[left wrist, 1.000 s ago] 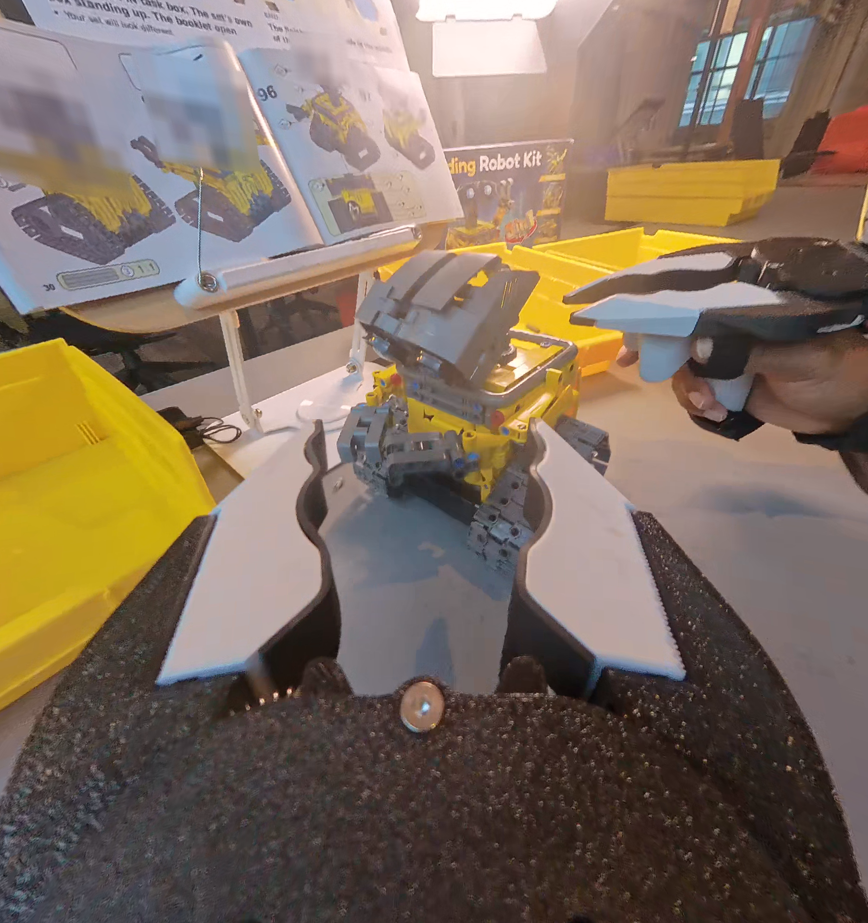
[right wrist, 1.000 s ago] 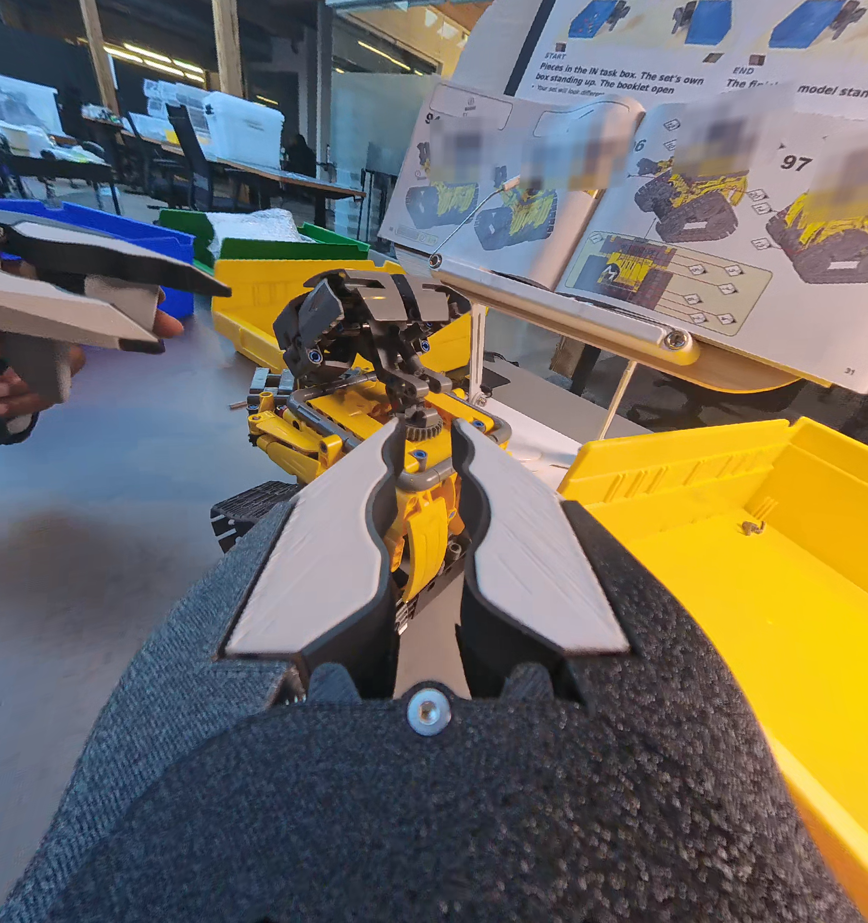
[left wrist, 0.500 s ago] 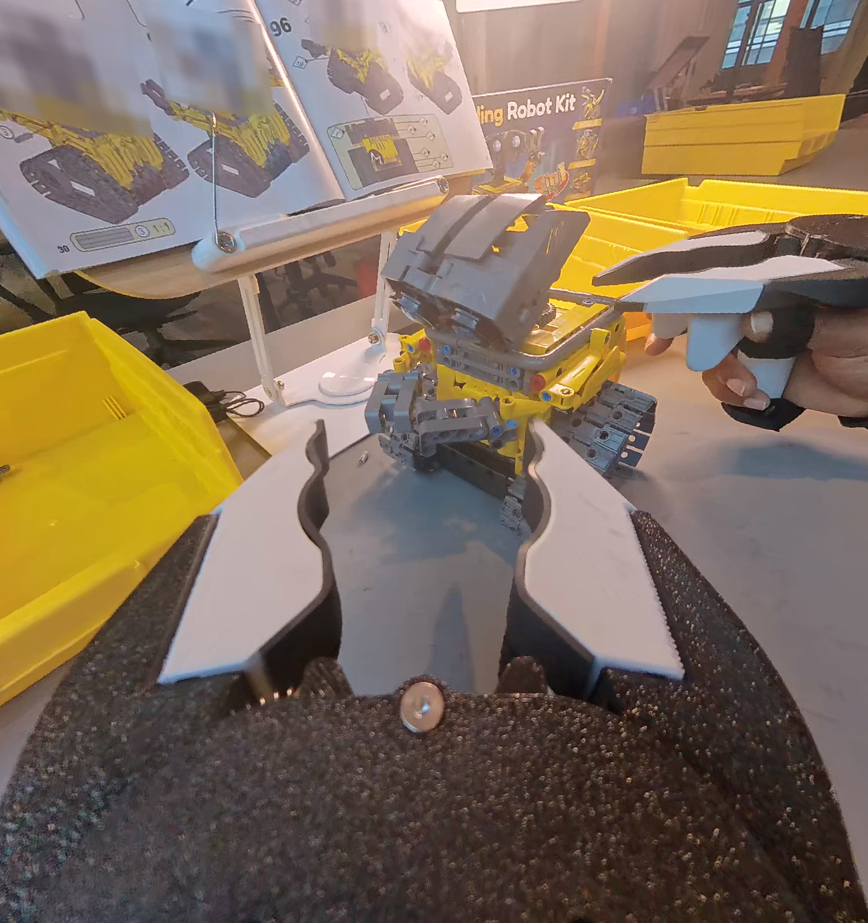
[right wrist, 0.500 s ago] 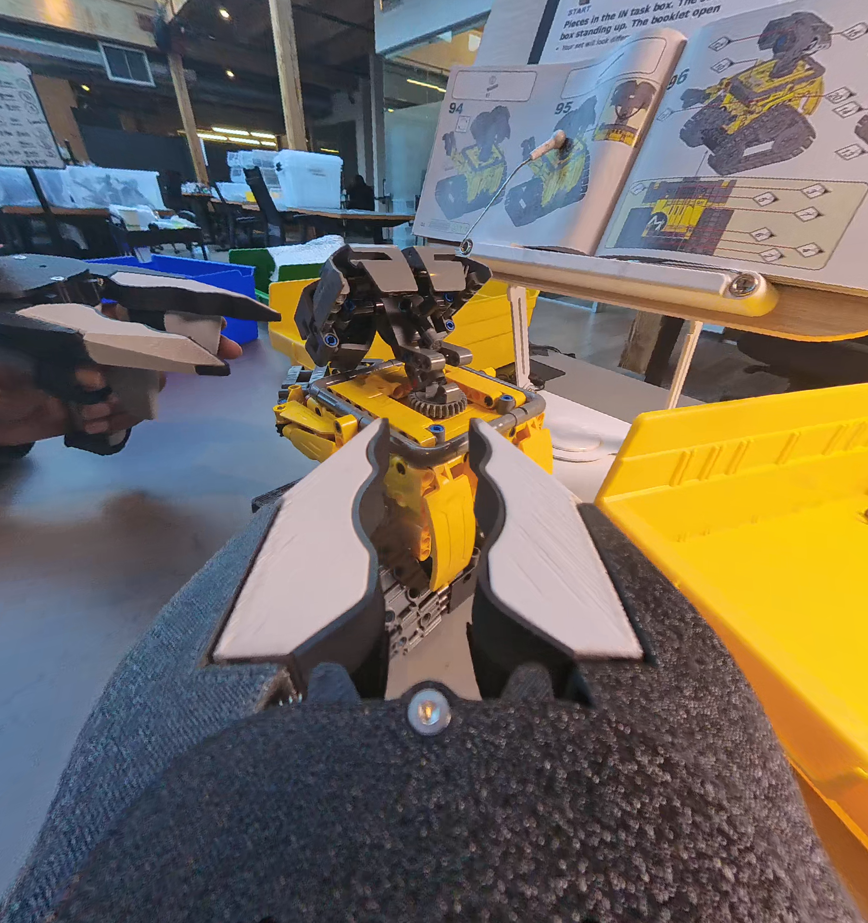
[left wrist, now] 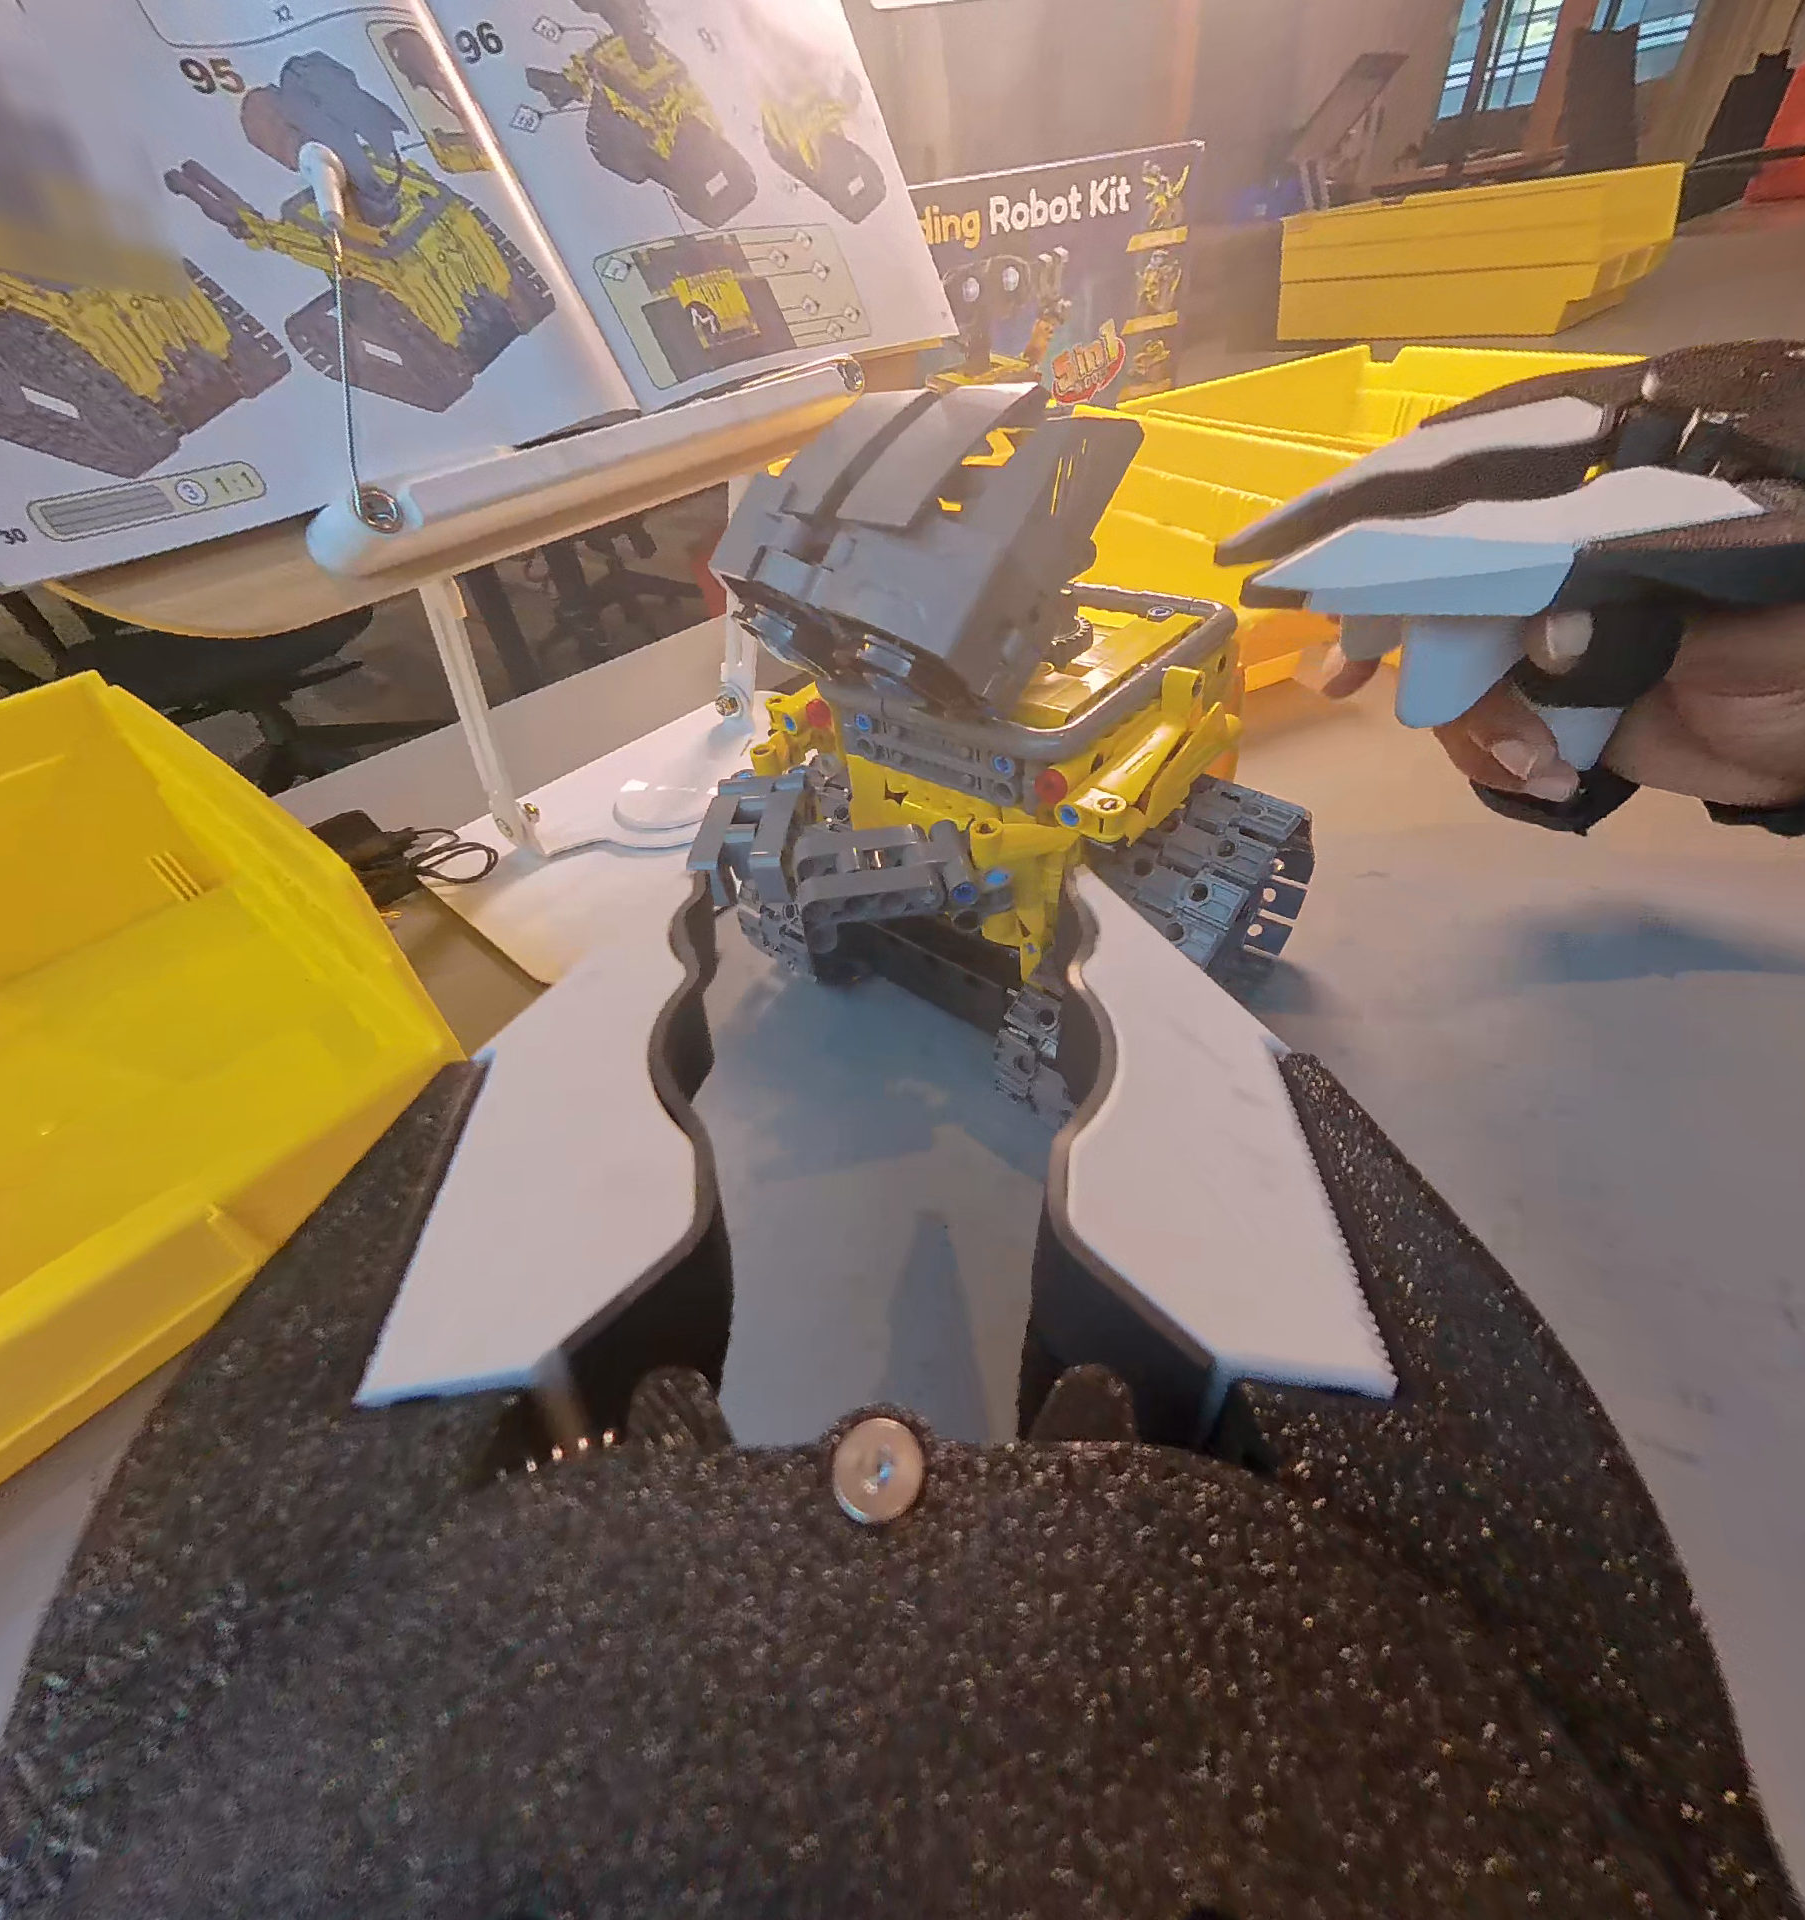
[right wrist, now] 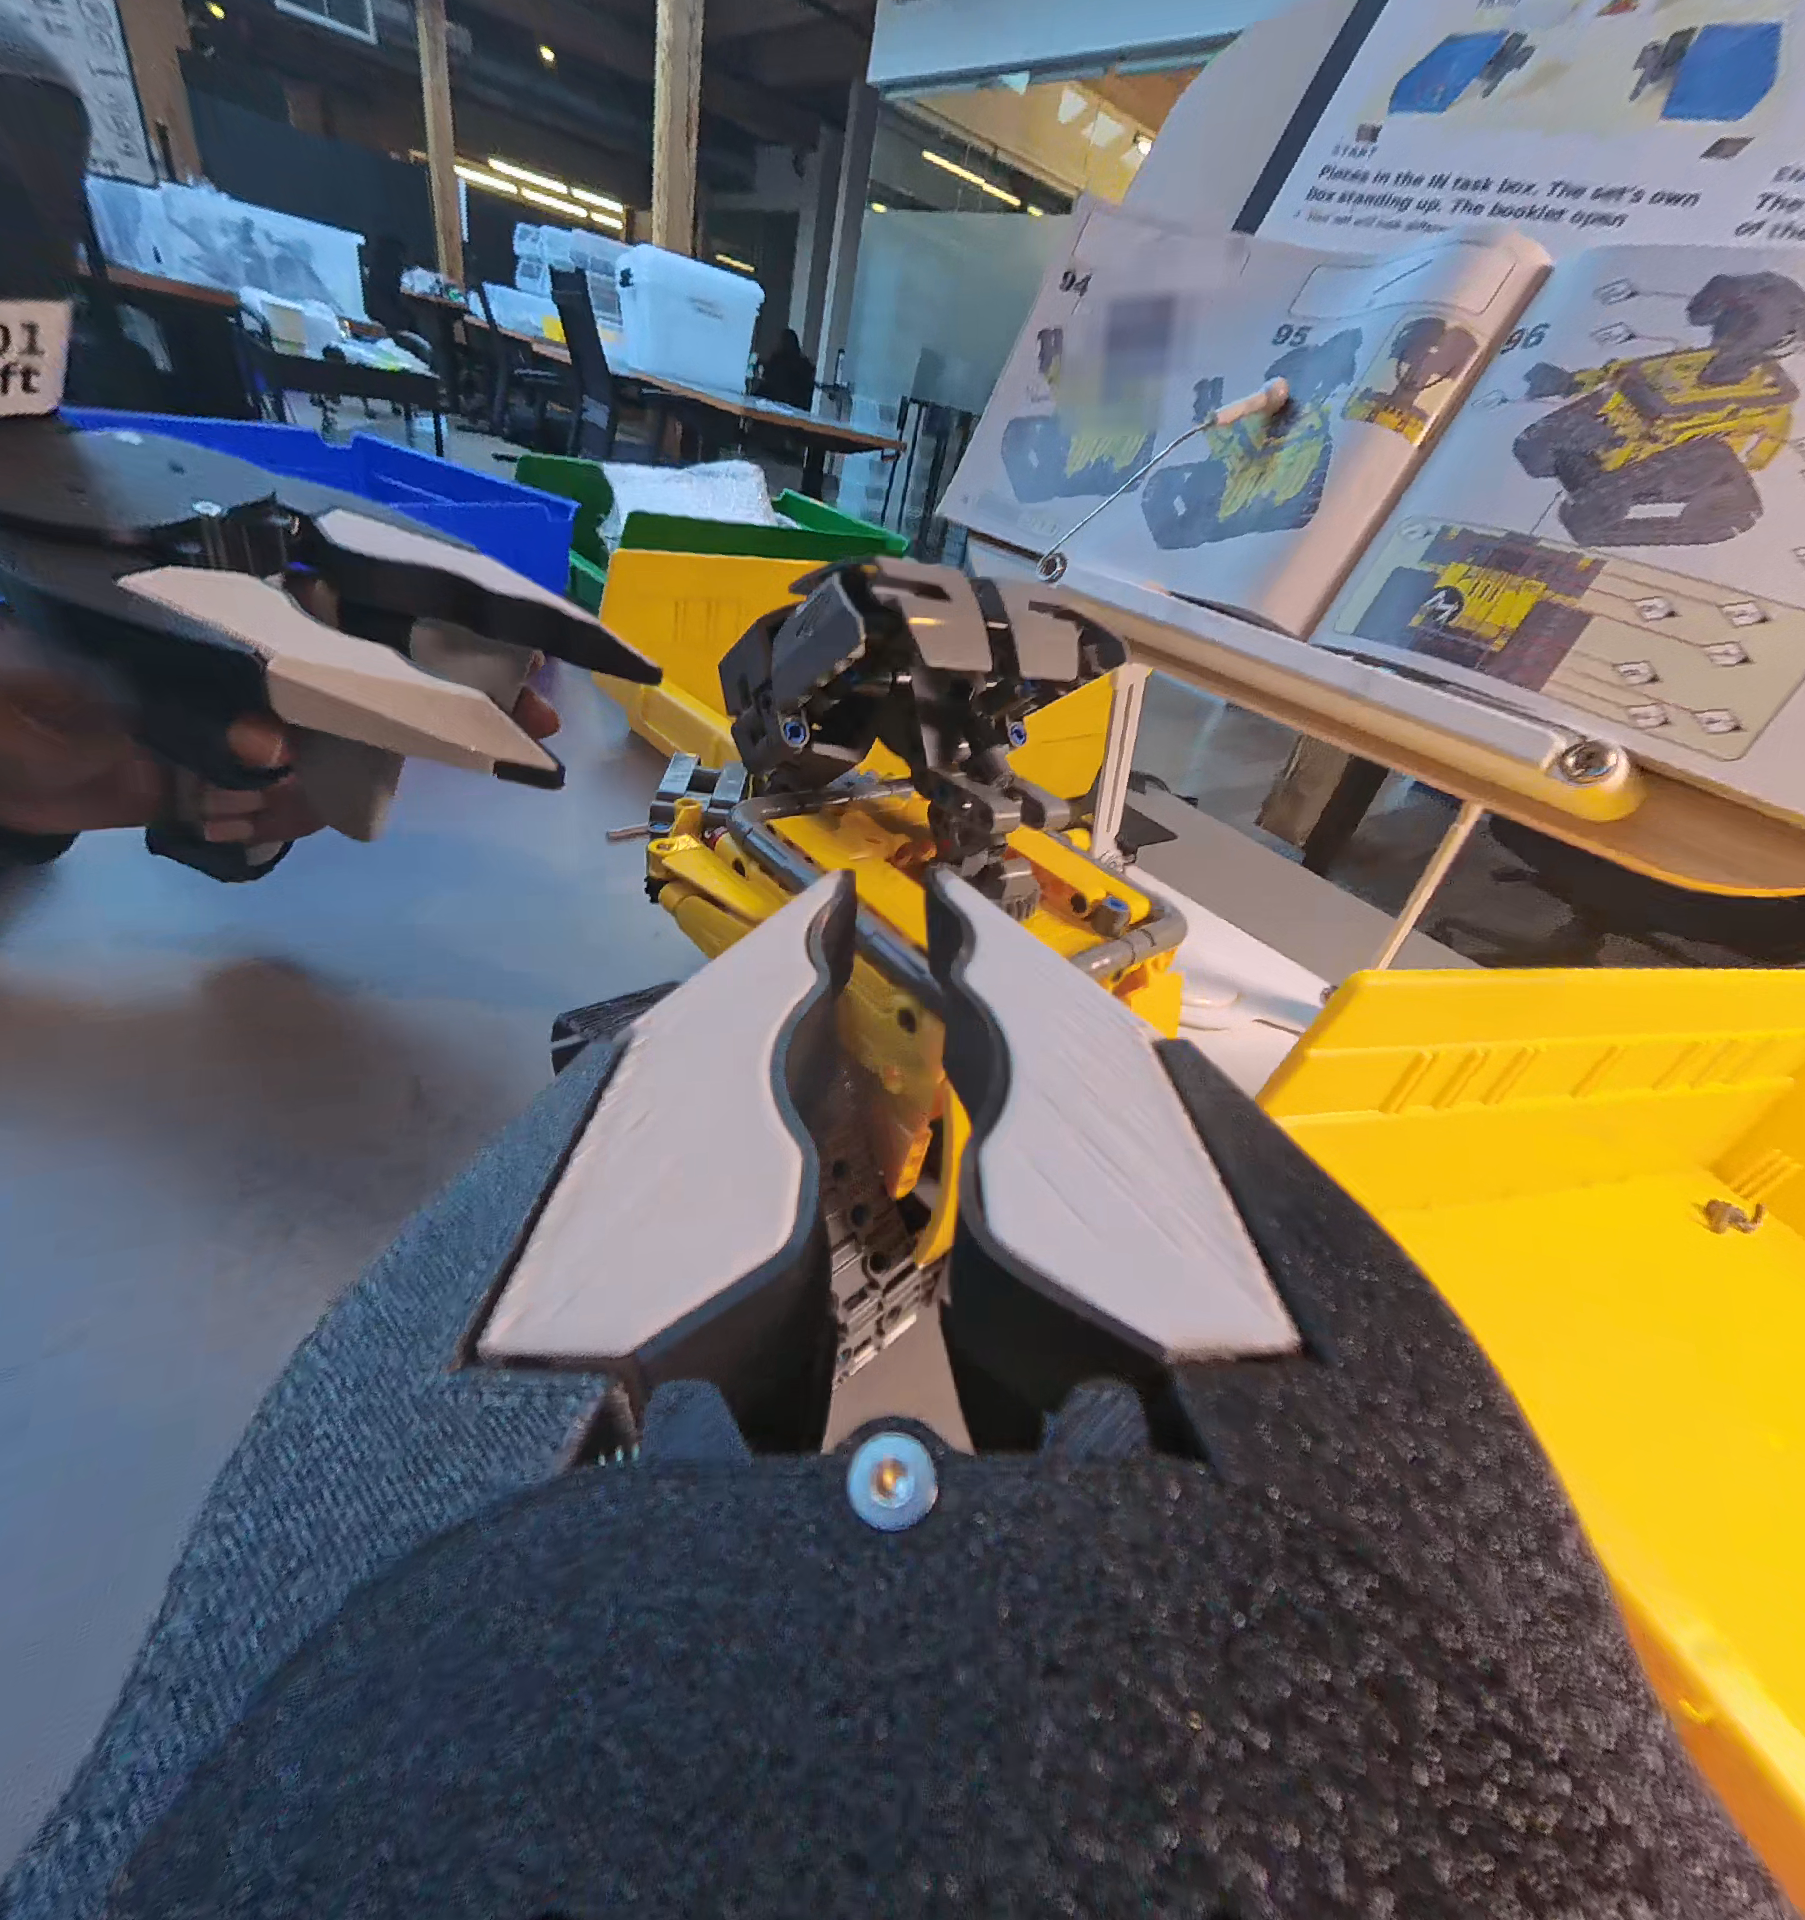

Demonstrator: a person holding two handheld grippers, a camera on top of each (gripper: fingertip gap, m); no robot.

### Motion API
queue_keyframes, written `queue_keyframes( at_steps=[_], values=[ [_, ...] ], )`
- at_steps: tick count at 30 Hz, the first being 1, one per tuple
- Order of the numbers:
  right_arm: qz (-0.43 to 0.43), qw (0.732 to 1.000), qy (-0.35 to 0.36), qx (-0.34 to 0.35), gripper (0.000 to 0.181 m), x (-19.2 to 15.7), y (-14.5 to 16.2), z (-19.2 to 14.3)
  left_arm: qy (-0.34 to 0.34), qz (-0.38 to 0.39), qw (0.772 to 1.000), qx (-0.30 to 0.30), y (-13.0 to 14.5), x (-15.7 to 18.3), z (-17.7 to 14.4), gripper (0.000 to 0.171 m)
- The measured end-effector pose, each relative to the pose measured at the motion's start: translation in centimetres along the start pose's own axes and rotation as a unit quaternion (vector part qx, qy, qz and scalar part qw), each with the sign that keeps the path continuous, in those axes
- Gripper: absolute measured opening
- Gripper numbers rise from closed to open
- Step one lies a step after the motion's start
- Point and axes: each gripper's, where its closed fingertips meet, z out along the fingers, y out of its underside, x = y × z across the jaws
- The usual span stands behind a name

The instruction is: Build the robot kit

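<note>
A yellow and grey brick-built tracked robot model (left wrist: 981, 769) stands on the grey table. My left gripper (left wrist: 887, 914) is open and empty, its fingertips just short of the model's front arms. It also shows in the right wrist view (right wrist: 607, 727), held in a hand to the model's left. My right gripper (right wrist: 890, 894) has only a narrow gap, with the model's grey top rail (right wrist: 1137, 940) running between its tips. I cannot tell whether the fingers touch the rail. In the left wrist view the right gripper (left wrist: 1236, 582) hovers at the model's rear corner.
An open instruction booklet (left wrist: 410, 260) on a white stand rises behind the model. A yellow bin (left wrist: 98, 1039) sits left of my left gripper, and it also shows in the right wrist view (right wrist: 1604, 1299). More yellow bins (left wrist: 1293, 447), a kit box (left wrist: 1064, 270) and blue (right wrist: 441, 499) and green (right wrist: 732, 530) bins stand farther back.
The right gripper's gap has narrowed and its tips now sit at the model's top rail. The left gripper has drawn back a little and stays open. The model now rests flat on its tracks.
</note>
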Motion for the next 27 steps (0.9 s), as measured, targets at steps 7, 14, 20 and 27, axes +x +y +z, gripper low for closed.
queue_keyframes(
  at_steps=[7, 14, 20, 27],
  values=[
    [0.045, 0.999, -0.01, -0.02, 0.065, 2.3, -0.1, 1.2, 0.003, -0.008, 1.0, -0.019, 1.2, 0.2, 0.7, 0.066],
    [-0.025, 0.995, -0.071, -0.072, 0.065, 0.6, 2.5, 1.3, 0.01, -0.01, 1.0, -0.009, 0.4, 0.5, 0.6, 0.067],
    [-0.047, 0.992, -0.083, -0.078, 0.034, -1.0, 2.1, 1.4, 0.008, -0.009, 1.0, -0.009, 0.5, 0.3, 0.6, 0.066],
    [-0.062, 0.988, -0.127, -0.066, 0.025, -4.9, 1.2, 1.5, 0.009, -0.015, 1.0, 0.014, -0.2, -0.1, 0.2, 0.065]
  ],
)
